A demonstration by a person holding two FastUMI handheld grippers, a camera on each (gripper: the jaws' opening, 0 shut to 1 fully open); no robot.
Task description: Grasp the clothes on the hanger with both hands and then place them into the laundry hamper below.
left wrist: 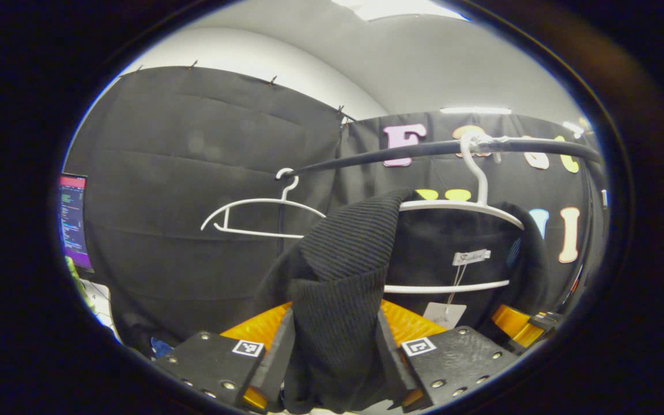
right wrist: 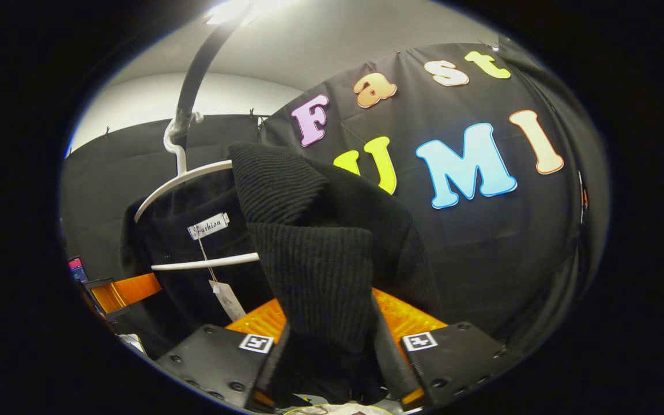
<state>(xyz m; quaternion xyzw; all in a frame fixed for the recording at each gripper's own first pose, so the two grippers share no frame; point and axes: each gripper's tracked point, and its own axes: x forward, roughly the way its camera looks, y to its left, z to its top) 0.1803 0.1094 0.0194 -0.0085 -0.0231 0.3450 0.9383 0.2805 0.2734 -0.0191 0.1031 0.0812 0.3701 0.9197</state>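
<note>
Black cloth walls close the booth, and a dark rail [left wrist: 424, 151] runs across the top of the left gripper view with two white hangers hooked on it: a bare hanger [left wrist: 257, 216] to the side and the loaded hanger [left wrist: 470, 204] that carries the black knit garment [left wrist: 343, 271]. The garment is draped over the hanger's shoulders, and a tag [left wrist: 444, 314] dangles on a string inside it.

The left hand-held gripper [left wrist: 336, 351] is nearly closed, both fingers pressing a ribbed fold of one shoulder. The right hand-held gripper [right wrist: 329, 346] is likewise clamped on a ribbed fold of the other shoulder.

The hanger's long axis runs roughly along the rail, between the two grips, so each gripper holds one end of the garment and neither looks clearly nearer. The garment's own long axis hangs downward from the shoulders. The hanger arms lie just above and beyond each grip, so I judge the cloth must be lifted up and off them before it can go down. The hamper is out of sight, presumably below.
</note>
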